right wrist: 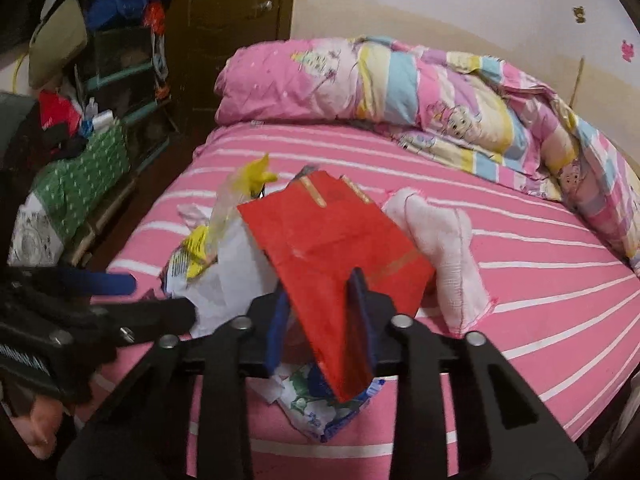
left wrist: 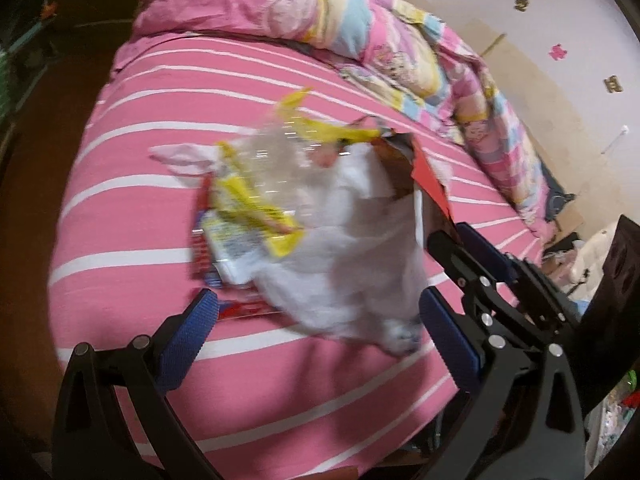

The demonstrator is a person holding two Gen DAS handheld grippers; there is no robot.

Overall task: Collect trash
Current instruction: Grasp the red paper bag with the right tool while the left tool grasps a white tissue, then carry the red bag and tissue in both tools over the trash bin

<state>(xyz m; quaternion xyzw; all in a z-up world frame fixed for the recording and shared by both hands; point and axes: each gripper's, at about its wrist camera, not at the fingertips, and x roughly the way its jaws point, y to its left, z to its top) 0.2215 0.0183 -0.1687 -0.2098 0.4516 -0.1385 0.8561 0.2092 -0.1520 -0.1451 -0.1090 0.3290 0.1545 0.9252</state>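
Observation:
A pile of trash lies on the pink striped bed [left wrist: 132, 248]: a yellow wrapper [left wrist: 248, 204], clear plastic [left wrist: 288, 152], white paper [left wrist: 352, 248] and a red paper bag [right wrist: 332, 248]. My right gripper [right wrist: 320, 300] is shut on the red paper bag's edge and holds it tilted above the pile; it also shows in the left wrist view [left wrist: 444, 236]. My left gripper [left wrist: 316, 312] is open, its blue pads on either side of the white paper, just above the bed. It appears at the left of the right wrist view [right wrist: 120, 284]. A printed blue-green wrapper [right wrist: 320, 408] lies under the bag.
A folded patterned quilt [right wrist: 440, 100] runs along the bed's far side. A pale pink cloth [right wrist: 440, 248] lies right of the red bag. Cluttered shelves and a green bundle [right wrist: 80, 176] stand left of the bed. A wall [left wrist: 560, 20] is behind.

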